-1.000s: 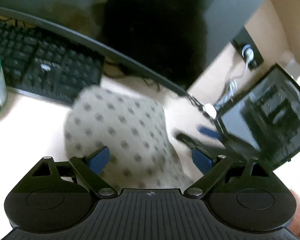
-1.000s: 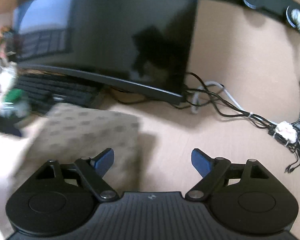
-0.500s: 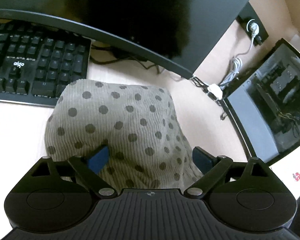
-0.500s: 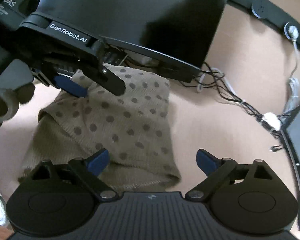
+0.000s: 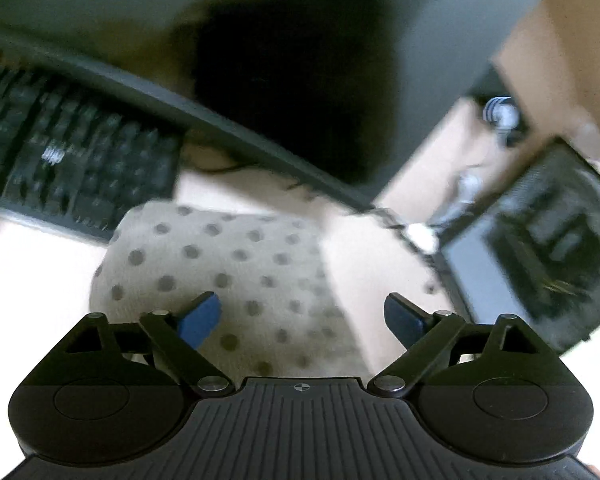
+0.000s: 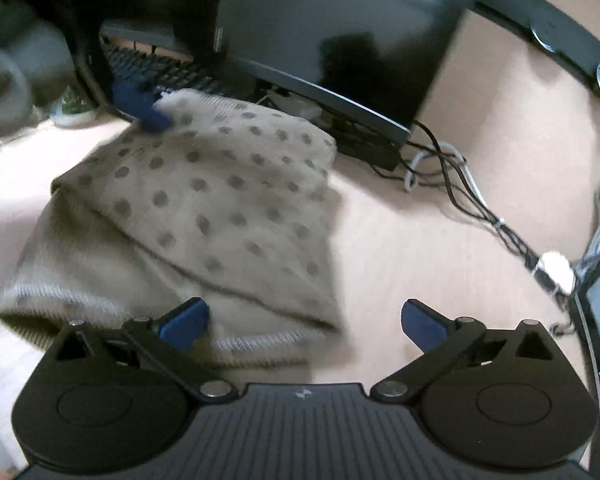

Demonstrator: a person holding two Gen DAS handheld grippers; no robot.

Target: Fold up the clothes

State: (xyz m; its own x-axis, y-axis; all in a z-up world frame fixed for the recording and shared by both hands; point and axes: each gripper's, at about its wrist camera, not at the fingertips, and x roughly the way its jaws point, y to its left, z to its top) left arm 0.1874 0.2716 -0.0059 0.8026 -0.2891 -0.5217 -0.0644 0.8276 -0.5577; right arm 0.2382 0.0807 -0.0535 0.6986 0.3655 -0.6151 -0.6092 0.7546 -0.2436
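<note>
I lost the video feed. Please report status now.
Left gripper open, right gripper open, both empty. Dotted garment folded on desk. Monitor close behind.

Spread wide, the right gripper (image 6: 304, 320) hovers over the folded dotted garment (image 6: 220, 216) on the desk (image 6: 420, 248).

This is a computer workstation, the sort found in an office or home study. A wide black flat-screen monitor (image 6: 332, 40) stands on a pale wooden bench (image 6: 440, 264), with a black mechanical keyboard (image 5: 72, 172) under its edge. Tangled black and white cables (image 6: 456, 184) trail behind, beside a glass-sided black computer case (image 5: 540, 248).
</note>
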